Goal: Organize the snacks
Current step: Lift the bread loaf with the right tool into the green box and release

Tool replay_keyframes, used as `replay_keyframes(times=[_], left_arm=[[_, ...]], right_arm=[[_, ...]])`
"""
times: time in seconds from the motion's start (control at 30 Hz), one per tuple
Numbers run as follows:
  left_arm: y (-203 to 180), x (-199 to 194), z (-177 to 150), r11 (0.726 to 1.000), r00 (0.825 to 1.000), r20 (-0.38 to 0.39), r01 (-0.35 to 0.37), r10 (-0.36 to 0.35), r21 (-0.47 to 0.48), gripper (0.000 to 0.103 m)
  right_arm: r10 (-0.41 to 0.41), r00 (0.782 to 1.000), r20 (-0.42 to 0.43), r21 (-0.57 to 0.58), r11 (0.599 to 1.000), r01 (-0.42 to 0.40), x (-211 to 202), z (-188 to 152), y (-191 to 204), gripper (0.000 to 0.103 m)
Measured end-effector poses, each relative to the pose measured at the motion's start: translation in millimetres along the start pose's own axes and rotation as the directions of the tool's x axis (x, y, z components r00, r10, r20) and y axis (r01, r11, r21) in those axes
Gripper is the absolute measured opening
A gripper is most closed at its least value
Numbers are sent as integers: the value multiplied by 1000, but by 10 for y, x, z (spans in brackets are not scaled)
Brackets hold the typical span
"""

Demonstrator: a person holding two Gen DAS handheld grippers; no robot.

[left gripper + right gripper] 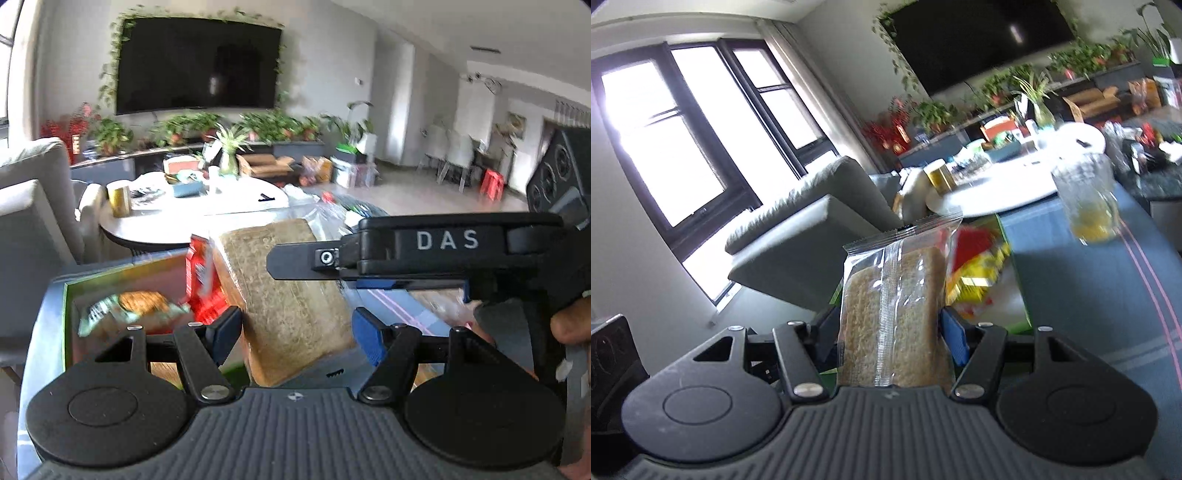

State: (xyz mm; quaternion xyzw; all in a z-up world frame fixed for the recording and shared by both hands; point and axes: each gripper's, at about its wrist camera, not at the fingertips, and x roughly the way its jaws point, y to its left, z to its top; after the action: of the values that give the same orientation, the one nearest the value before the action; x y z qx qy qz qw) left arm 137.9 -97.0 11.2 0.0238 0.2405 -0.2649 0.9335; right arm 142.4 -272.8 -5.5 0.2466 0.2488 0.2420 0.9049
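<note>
My left gripper (295,334) is shut on a brown bread pack (284,280) in clear wrap, its blue pads (365,339) against the pack's two sides. My right gripper (291,260) reaches in from the right, crossing in front of that pack. In the right wrist view, my right gripper (886,326) is shut on an upright bread pack (894,317) with a sealed top. Below both lies a green-rimmed box (65,317) of snacks, with a red pack (203,273) and a red-and-yellow pack (975,269) inside. I cannot tell whether both views show one pack or two.
The box sits on a blue cloth with pink stripes (1089,295). A glass jar (1086,199) stands on it, further back. Beyond are a cluttered round white table (192,218), a gold can (119,201) and a grey sofa (812,229). A hand (572,325) grips the right tool.
</note>
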Motion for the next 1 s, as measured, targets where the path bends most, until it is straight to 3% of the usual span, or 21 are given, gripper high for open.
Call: replay_keyframes(times=[0.27, 0.5, 0.67, 0.73, 1.0], left_arm=[[235, 387, 123, 999, 999, 2, -39, 39, -36, 63], [323, 617, 47, 998, 999, -35, -36, 34, -58, 63], [402, 778, -46, 994, 993, -75, -93, 89, -57, 63], [445, 769, -78, 993, 993, -82, -94, 87, -77, 63], [428, 517, -62, 992, 994, -37, -101, 98, -74, 64]], right_arm=[[20, 999, 44, -44, 999, -18, 306, 197, -53, 78], [3, 1000, 21, -46, 999, -2, 431, 133, -186, 78], [-82, 995, 51, -25, 996, 83, 496, 104, -326, 78], [-116, 992, 53, -11, 993, 116, 470, 106, -392, 78], [-90, 994, 70, -21, 996, 91, 172, 136, -313, 78]])
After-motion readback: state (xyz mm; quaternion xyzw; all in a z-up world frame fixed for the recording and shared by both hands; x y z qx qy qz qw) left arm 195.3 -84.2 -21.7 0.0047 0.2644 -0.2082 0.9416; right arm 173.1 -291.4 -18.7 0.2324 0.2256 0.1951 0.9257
